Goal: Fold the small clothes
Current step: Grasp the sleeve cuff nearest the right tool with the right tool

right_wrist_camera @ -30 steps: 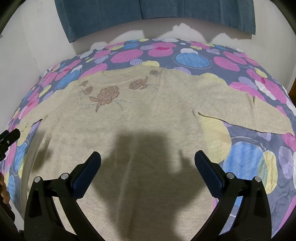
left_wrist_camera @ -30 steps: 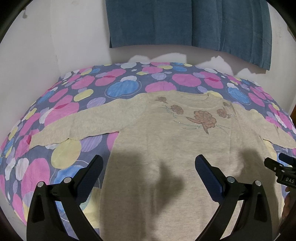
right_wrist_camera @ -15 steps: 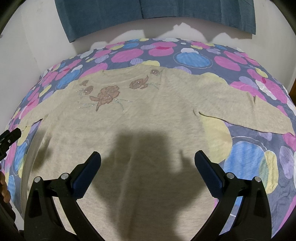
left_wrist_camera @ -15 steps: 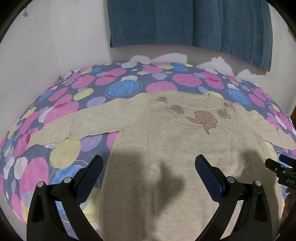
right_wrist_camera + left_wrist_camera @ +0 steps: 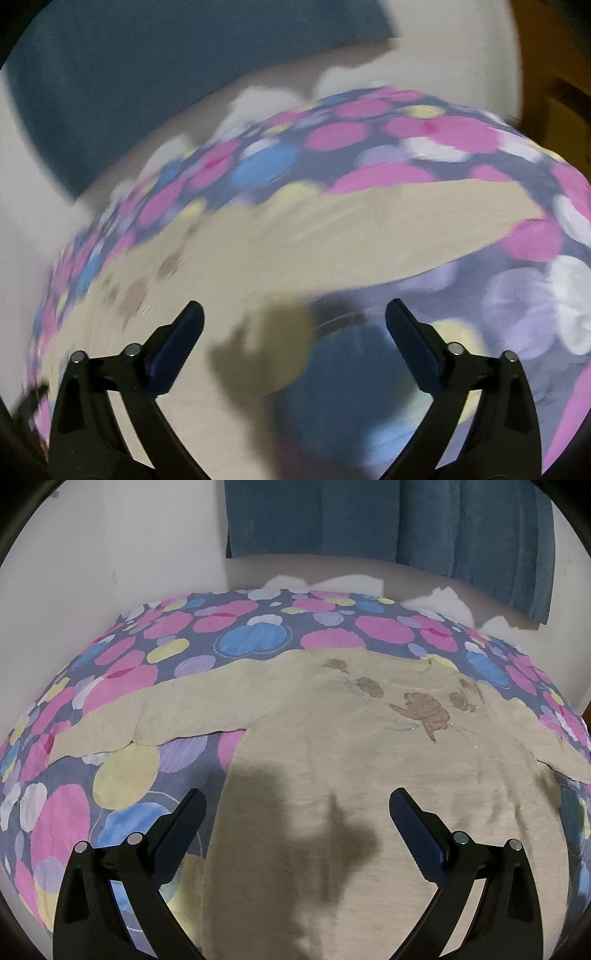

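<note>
Here, with the left gripper (image 5: 297, 812) gaping empty over the sweater (image 5: 332, 775), the right gripper (image 5: 294, 325), its fingers closing on nothing, could snag only the sleeve (image 5: 369, 229) edge.

A sweater (image 5: 332, 760) is lying flat on a bedspread (image 5: 122, 686), its front facing up and its neckline pointing toward the far wall (image 5: 110, 554). One sleeve (image 5: 155, 716) is stretching out to the left across the bedspread, and the other sleeve (image 5: 388, 229) is reaching out to the right. A curtain (image 5: 388, 520) is hanging on the wall behind the bed, above its far edge. The left gripper (image 5: 297, 808) is hovering over the lower left part of the sweater, near its side edge. The right gripper (image 5: 293, 321) is hanging above the spot where the sweater's right side is meeting the bare bedspread, below the right sleeve.
</note>
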A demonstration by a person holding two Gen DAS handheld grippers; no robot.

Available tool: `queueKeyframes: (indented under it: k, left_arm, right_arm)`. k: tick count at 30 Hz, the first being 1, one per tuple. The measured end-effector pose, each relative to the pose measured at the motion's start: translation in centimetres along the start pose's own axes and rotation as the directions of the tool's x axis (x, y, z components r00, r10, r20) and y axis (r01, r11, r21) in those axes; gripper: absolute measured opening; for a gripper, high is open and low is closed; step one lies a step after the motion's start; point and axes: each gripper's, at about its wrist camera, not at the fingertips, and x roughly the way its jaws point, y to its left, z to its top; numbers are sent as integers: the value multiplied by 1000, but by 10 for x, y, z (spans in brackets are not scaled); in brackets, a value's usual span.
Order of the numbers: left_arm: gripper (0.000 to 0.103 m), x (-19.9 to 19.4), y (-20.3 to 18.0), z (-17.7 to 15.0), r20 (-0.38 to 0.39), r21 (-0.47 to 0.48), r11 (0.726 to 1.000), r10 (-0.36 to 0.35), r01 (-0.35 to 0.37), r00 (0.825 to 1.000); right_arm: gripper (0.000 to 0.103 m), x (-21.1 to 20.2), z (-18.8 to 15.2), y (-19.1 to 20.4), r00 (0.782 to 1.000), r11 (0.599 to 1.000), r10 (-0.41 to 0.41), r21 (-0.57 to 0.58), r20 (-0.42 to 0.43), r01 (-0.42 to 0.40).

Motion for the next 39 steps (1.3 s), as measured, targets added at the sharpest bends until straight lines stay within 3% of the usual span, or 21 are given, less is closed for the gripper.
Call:
queueKeyframes:
  k: [4, 8, 14, 16, 21, 25, 26, 28, 30, 35, 39]
  left_arm:
    - [99, 7, 5, 0, -9, -10, 1000, 1, -1, 1000]
    - [99, 15, 10, -2, -18, -19, 1000, 11, -12, 1000]
    - [99, 26, 20, -2, -40, -36, 999, 21, -22, 999]
    - [99, 30, 23, -4, -51, -44, 999, 27, -30, 998]
    - [99, 34, 26, -7, -59, -43, 998, 41, -43, 997]
    - [99, 34, 26, -8, -59, -41, 998, 39, -41, 998]
    - [99, 34, 26, -8, -60, -41, 998, 39, -41, 997]
    - [99, 33, 27, -9, -60, -37, 999, 36, -38, 998]
    - [99, 33, 27, -9, -62, -32, 999, 32, -34, 998]
    - [99, 30, 27, -7, -61, -25, 999, 25, -26, 998]
    - [99, 26, 31, -7, -56, -18, 1000, 22, -23, 998]
  right_arm:
    - [73, 4, 24, -84, 1000, 965, 8, 262, 23, -14]
    - [68, 21, 36, -175, 999, 844, 33, 535, 43, -51]
    - [66, 48, 42, -234, 989, 715, 78, 684, 129, -146]
    - [64, 51, 47, -241, 985, 699, 83, 696, 148, -164]
    - [42, 60, 54, -247, 989, 692, 51, 709, 137, -134]
    - [9, 68, 52, -249, 991, 697, 73, 705, 113, -132]
    - [5, 68, 51, -251, 991, 693, 77, 709, 110, -132]
    - [4, 61, 47, -257, 989, 677, 58, 723, 136, -139]
    - [4, 49, 47, -258, 989, 693, -6, 714, 146, -101]
    - [4, 24, 60, -225, 977, 771, -28, 626, 213, -114]
    - [4, 2, 77, -167, 964, 860, 31, 485, 266, -161]
